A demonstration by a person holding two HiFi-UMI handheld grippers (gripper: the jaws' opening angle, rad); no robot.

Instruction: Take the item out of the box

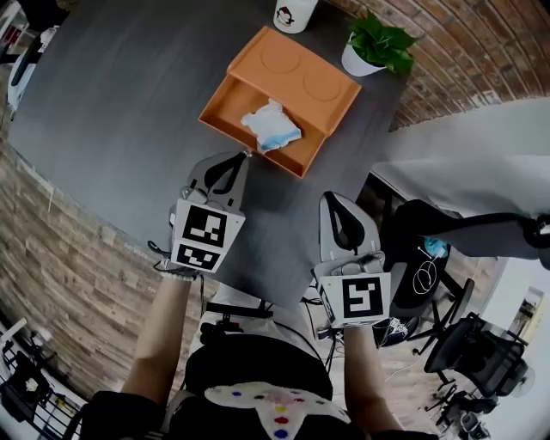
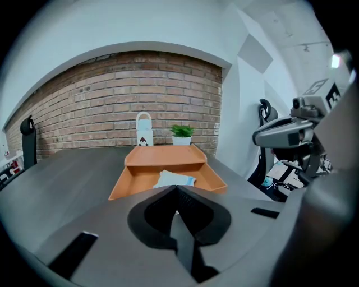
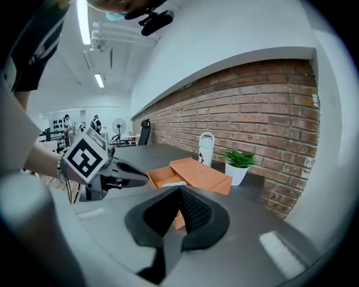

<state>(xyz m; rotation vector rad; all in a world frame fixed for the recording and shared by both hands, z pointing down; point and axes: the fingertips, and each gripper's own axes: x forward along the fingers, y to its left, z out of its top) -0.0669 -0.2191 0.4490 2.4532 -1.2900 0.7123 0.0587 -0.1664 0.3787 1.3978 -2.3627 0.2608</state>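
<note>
An orange box (image 1: 320, 84) lies open on the dark table, its lid flat at the far side and its tray (image 2: 130, 180) toward me. A crumpled white and blue item (image 1: 271, 126) lies in the tray, and the left gripper view shows this item (image 2: 175, 179) just beyond the jaw tips. My left gripper (image 1: 247, 154) is shut with nothing in it, its tips at the tray's near edge. My right gripper (image 1: 329, 197) is shut and empty too, further back and to the right of the box (image 3: 196, 174).
A potted plant (image 1: 375, 47) and a white bottle (image 1: 294, 13) stand behind the box by the brick wall. The table edge (image 1: 378, 150) runs close on the right, with office chairs (image 1: 477, 352) and cables on the floor beyond it.
</note>
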